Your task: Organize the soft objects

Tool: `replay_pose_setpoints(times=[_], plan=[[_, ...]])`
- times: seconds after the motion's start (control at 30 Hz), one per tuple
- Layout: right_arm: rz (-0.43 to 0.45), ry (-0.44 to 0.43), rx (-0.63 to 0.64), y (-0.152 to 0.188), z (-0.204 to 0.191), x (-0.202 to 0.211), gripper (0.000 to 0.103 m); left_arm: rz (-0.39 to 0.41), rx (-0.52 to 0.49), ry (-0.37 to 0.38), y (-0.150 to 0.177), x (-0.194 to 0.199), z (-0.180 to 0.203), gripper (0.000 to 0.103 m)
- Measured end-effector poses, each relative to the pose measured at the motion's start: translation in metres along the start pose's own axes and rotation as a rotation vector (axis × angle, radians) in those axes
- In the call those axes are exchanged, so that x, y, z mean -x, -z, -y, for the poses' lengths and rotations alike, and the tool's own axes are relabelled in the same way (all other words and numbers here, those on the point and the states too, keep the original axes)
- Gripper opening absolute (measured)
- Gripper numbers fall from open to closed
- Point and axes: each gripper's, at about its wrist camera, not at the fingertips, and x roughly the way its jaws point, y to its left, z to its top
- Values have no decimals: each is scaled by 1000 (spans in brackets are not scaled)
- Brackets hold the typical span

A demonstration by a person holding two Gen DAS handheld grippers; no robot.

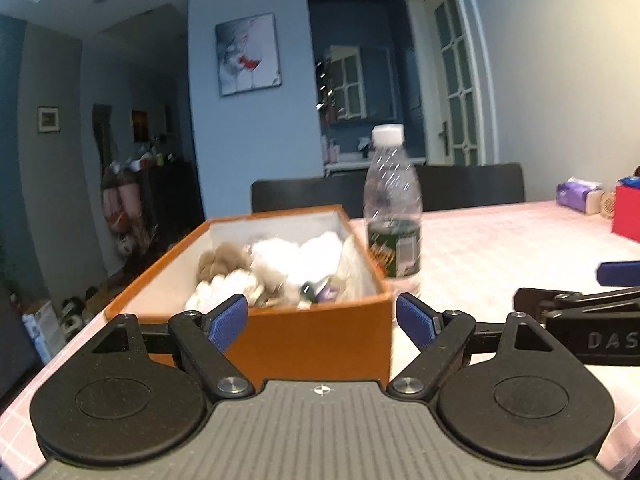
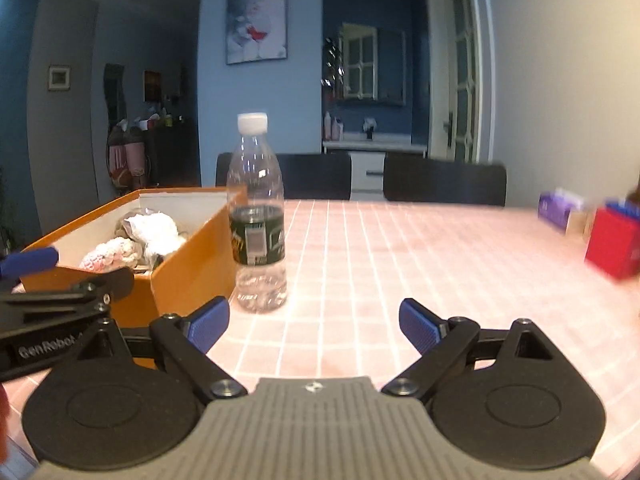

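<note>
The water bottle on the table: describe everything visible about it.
The water bottle is clear, thin ribbed plastic with a white screw cap, closed, and a dark green label round its middle. It looks empty or nearly so. It stands upright on the pink checked tablecloth, right beside the orange box; whether they touch cannot be told. Neither gripper touches it.

A home dining room – tiled table, chairs, painting.
</note>
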Motion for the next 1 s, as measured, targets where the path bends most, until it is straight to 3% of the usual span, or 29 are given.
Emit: replay_pose_setpoints(times=[0.23,0.27,1.0], plan=[[-56,-22,-42,21,2,-8,92,-64,35,-38,19,5,-4,98],[-62,-25,-36,20,2,-10,96,-67,38,-36,20,6,-4,98],[-80,-16,-13,26,-3,-8,96,-102,39,-21,26,8,1,98]])
